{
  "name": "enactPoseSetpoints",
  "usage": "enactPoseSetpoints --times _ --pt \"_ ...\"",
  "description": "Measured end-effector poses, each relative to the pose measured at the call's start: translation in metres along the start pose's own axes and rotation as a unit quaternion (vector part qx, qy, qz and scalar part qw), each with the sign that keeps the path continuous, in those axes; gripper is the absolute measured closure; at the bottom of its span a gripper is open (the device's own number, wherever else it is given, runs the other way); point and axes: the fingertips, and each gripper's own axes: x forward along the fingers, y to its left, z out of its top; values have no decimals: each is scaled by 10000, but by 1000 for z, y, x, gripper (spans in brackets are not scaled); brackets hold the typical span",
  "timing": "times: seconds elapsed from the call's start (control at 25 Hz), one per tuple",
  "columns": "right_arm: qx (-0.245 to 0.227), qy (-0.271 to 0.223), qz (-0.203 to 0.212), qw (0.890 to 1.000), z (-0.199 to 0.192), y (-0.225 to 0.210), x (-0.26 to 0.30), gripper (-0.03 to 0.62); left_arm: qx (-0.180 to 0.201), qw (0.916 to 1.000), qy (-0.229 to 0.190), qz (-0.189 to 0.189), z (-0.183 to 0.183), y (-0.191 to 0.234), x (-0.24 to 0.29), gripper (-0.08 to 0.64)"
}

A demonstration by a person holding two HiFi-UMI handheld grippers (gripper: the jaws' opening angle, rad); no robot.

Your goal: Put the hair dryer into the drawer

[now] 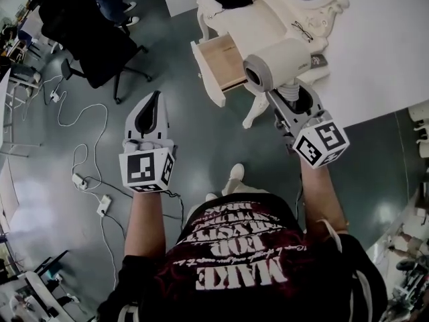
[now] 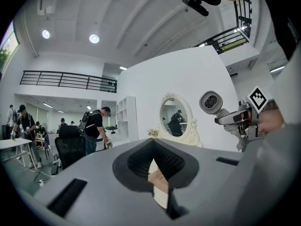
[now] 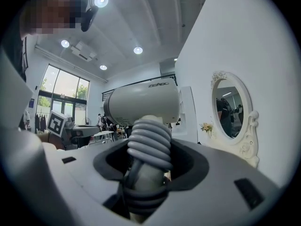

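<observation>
White hair dryer (image 1: pixel 276 66) pinched by its handle in our right gripper (image 1: pixel 289 94), we held it near the open drawer (image 1: pixel 204 62); our left gripper (image 1: pixel 155 99) was pressed together, empty. Lowering it inside seemed next.

Right hand-held gripper (image 3: pixel 148 173) clamped on hair dryer (image 3: pixel 141 105) handle.
Grey cord (image 3: pixel 150 142) coiled round handle; barrel crosswise above jaws; oval mirror (image 3: pixel 230 109) at right.

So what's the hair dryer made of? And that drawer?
The hair dryer looks like smooth cream plastic: a rounded, moulded body with a soft, even sheen. The grey ribbed coil round its handle seems rubbery. The drawer is probably wood: bare and pale tan inside, painted white outside. Whether it is solid wood can't be told.
</observation>
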Motion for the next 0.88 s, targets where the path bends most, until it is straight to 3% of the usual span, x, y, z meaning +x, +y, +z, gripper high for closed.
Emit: enactPoseSetpoints --times 0.52,0.88 --pt "37 19 128 9999 0 -37 17 365 91 9998 146 -73 -2 -15 40 555" --pt "194 36 317 9993 -10 -57 33 365 59 9997 225 96 0 -14 62 555"
